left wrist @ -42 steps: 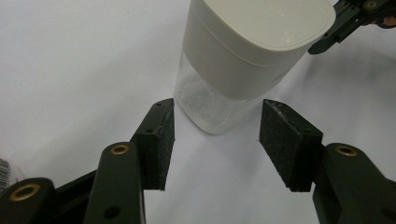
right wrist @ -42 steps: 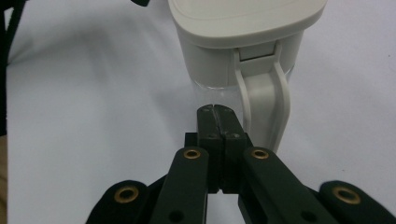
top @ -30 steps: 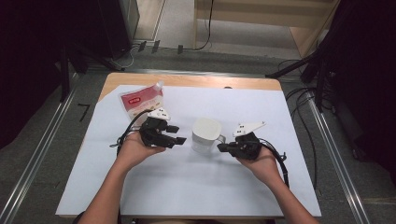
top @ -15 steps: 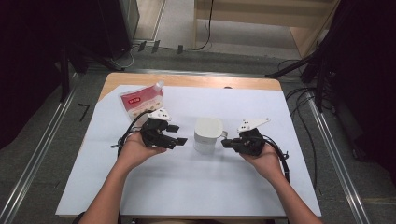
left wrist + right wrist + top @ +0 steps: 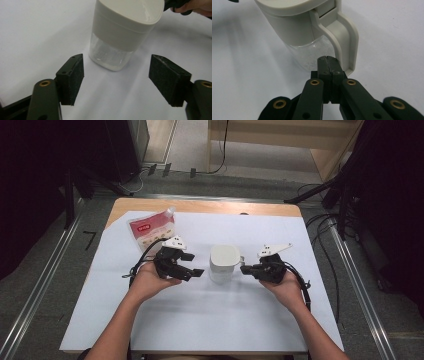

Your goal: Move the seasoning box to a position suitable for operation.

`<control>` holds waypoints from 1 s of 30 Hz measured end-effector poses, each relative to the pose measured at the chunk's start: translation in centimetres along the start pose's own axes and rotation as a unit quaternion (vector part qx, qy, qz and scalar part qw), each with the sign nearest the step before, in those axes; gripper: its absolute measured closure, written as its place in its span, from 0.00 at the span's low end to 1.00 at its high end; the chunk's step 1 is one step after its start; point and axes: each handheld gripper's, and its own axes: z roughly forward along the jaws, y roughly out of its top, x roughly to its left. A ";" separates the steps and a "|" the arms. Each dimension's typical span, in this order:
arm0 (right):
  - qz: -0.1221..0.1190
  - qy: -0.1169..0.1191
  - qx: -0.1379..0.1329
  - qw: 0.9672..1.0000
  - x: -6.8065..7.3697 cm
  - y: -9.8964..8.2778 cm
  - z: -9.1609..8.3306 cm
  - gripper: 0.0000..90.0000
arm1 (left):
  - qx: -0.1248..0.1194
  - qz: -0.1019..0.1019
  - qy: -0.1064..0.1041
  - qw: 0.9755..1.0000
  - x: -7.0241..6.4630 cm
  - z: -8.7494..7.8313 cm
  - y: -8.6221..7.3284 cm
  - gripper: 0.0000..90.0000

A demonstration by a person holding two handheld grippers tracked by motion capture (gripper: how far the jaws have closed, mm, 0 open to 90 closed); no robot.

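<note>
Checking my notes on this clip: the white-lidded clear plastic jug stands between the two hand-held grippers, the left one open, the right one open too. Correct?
Not quite: the right hand-held gripper is shut, pads pressed together near the white-lidded clear plastic jug handle, as the right gripper view shows. The left hand-held gripper is open, the jug between the two.

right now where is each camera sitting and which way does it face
High view: above the person's side of the table, looking forward and down; both forearms, the left claw and right claw flank the jug.
Left gripper view: rides the left claw, looking along its open jaws, which have just been opening, nothing between them, at the jug's clear base.
Right gripper view: rides the right claw, shut, looking at the jug's handle.
Shared: both gripper views face the jug from opposite sides.
</note>
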 end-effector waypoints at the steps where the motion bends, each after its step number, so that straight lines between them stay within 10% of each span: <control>1: -0.001 0.000 0.000 1.000 0.0 0.0 0.0 1.00 | -0.004 -0.003 -0.001 1.000 -0.1 0.0 0.1 0.29; 19: -0.017 0.016 -0.001 1.000 0.6 0.2 -1.9 0.66 | 0.017 0.058 -0.031 0.998 1.3 0.4 3.7 0.26; 30: -0.008 -0.005 0.000 1.000 0.2 -0.3 -2.5 0.50 | 0.034 0.057 -0.054 0.996 2.8 1.9 3.8 0.25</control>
